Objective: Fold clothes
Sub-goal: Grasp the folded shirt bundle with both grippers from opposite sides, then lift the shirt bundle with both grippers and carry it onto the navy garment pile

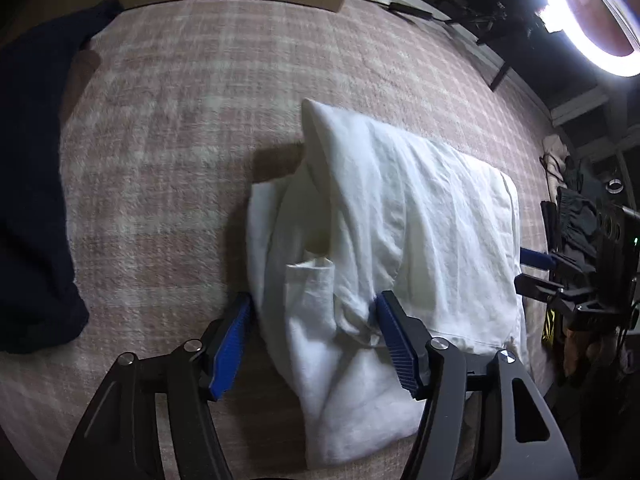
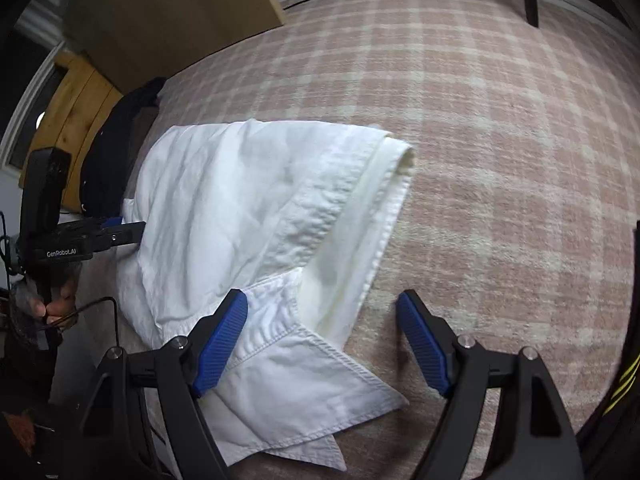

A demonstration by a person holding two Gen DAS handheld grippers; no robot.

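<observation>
Evidently held the left gripper (image 1: 314, 344) wide open, nothing clamped, with a bunched near end of the white shirt (image 1: 420, 208) lying between the two blue pads. Seemed to press the right-hand pad into the cloth while leaving the other just beside the bundle. Judged as a straddle ready for a pinch, so as to lift that loose end over the rest. Pointed forward and down, low along the shirt's length.

Likewise held the right gripper (image 2: 320, 344) spread wide and empty, one pad over a pointed flap (image 2: 304, 384) at the shirt's near corner, the other over bare blanket (image 2: 480, 140). Probably placed so as to take the opposite edge, letting both ends rise together and keeping the fold square. Angled down and low, across the shirt from the left gripper.

Found the shirt partly folded, a rumpled oblong near the middle of the checked blanket, one layer doubled over another. Saw a dark garment (image 1: 32, 200) well apart at the blanket's edge, and a ring lamp (image 1: 592, 16) glaring beyond the far corner.
</observation>
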